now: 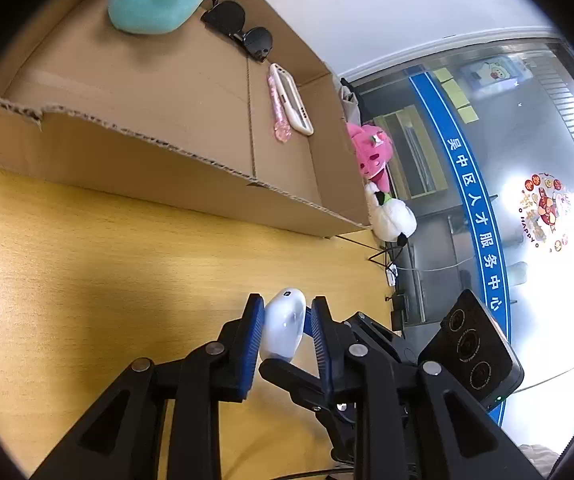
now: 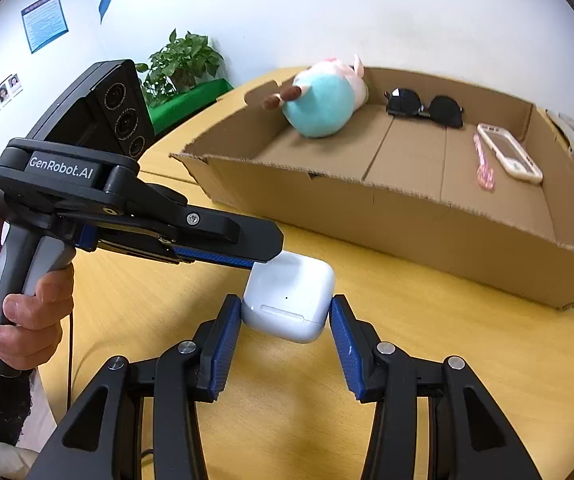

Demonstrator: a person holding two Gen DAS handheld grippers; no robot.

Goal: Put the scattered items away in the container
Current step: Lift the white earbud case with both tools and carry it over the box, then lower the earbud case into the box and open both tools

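Earbud case (image 2: 289,304), white, is pinched between the pads of the left gripper (image 1: 285,326) and also sits between the right gripper (image 2: 285,322) pads: left pad touching, right pad contact unclear, so its grip cannot be told. The case is seen just above the surface (image 2: 427,340). The cardboard box (image 2: 407,216) lies ahead, beyond the case. Both grippers are pitched downward; the left one comes in crosswise from the left.
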